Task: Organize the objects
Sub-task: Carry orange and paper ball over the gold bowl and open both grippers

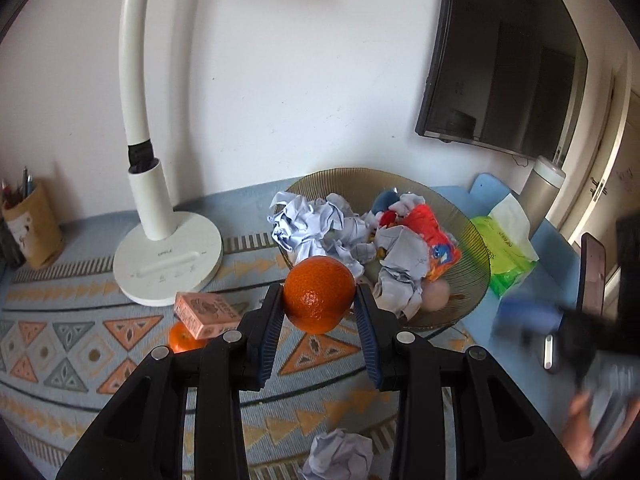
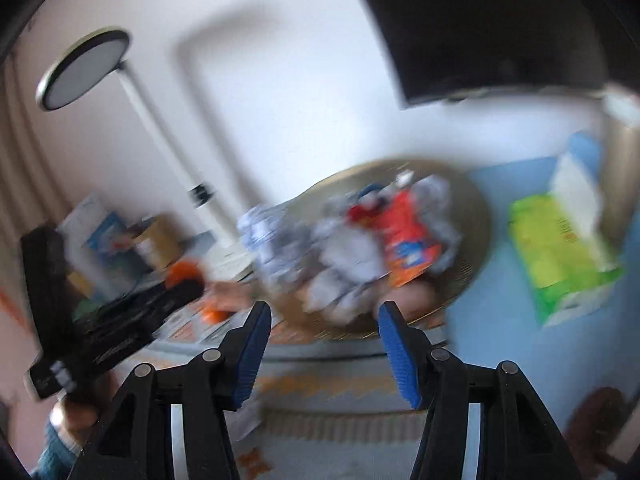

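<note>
Our left hand-held gripper (image 1: 319, 312) & right hand-held gripper (image 2: 324, 354) are black plastic w/ ribbed blue pads (image 2: 400, 360), round silver screws (image 1: 233, 336), plus a teal knit sleeve (image 2: 54, 454).

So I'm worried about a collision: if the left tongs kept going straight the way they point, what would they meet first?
Probably the ribbed glass bowl of crumpled paper, just beyond the round orange gripped by the left tongs; depth is unclear.
</note>
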Available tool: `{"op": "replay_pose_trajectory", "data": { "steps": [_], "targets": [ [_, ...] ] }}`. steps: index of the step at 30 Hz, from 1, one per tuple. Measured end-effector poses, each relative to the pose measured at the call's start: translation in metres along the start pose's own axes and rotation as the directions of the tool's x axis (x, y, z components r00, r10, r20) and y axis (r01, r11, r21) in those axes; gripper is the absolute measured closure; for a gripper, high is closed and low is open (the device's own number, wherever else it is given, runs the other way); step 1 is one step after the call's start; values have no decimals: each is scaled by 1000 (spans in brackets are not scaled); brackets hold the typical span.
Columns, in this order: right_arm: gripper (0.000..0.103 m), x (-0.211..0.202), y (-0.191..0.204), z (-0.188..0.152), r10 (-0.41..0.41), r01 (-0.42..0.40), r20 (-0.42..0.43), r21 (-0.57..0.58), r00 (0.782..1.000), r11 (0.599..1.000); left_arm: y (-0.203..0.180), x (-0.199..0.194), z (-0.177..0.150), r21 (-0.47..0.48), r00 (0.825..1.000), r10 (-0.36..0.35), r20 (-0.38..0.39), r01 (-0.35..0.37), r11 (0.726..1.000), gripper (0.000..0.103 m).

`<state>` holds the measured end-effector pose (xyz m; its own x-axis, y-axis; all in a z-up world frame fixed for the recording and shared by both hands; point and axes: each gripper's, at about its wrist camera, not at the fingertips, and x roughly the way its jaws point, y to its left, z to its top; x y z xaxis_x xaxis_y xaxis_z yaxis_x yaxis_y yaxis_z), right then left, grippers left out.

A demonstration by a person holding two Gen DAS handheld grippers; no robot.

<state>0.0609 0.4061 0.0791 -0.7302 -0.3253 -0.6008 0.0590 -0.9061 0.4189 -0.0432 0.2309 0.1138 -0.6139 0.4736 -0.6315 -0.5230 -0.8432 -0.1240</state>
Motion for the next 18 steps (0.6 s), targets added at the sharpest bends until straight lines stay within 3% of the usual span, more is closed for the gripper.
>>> {"op": "replay_pose_trajectory", "data": {
  "steps": [1, 2, 3, 6, 8, 10, 12, 15, 18],
  "targets": [
    [26, 11, 7, -11, 46, -46, -41, -2, 998, 999, 2, 1, -1, -3, 1000, 7, -1, -7, 1000, 70],
    [9, 21, 16, -21, 68, -69, -73, -9, 995, 998, 5, 2, -3, -11, 1000, 16, -4, -16, 1000, 70],
    [5, 34, 26, -32, 87, -89, -104, -19, 991, 996, 11, 3, -5, -23, 1000, 23, -11, -24, 999, 70],
    [5, 77, 56, -58, 123, -143, -242, -65, 963, 988, 26, 5, -13, -53, 998, 54, -28, -55, 997, 70],
    [5, 98, 71, -68, 83, -120, -292, -110, 953, 987, 33, 4, -17, -60, 997, 65, -33, -67, 996, 70],
    [18, 111, 81, -75, 10, -72, -324, -180, 946, 981, 38, 2, -19, -64, 997, 73, -28, -74, 995, 70],
    [53, 112, 88, -76, -88, 6, -295, -268, 951, 963, 39, 1, -21, -70, 998, 59, -19, -60, 996, 70],
    [57, 94, 81, -69, -79, 8, -264, -258, 961, 966, 32, 6, -20, -75, 999, 25, -26, -27, 997, 70],
    [57, 57, 67, -49, -111, 66, -172, -244, 979, 968, 16, 10, -10, -48, 1000, -11, -18, 11, 999, 70]
  ]
}}
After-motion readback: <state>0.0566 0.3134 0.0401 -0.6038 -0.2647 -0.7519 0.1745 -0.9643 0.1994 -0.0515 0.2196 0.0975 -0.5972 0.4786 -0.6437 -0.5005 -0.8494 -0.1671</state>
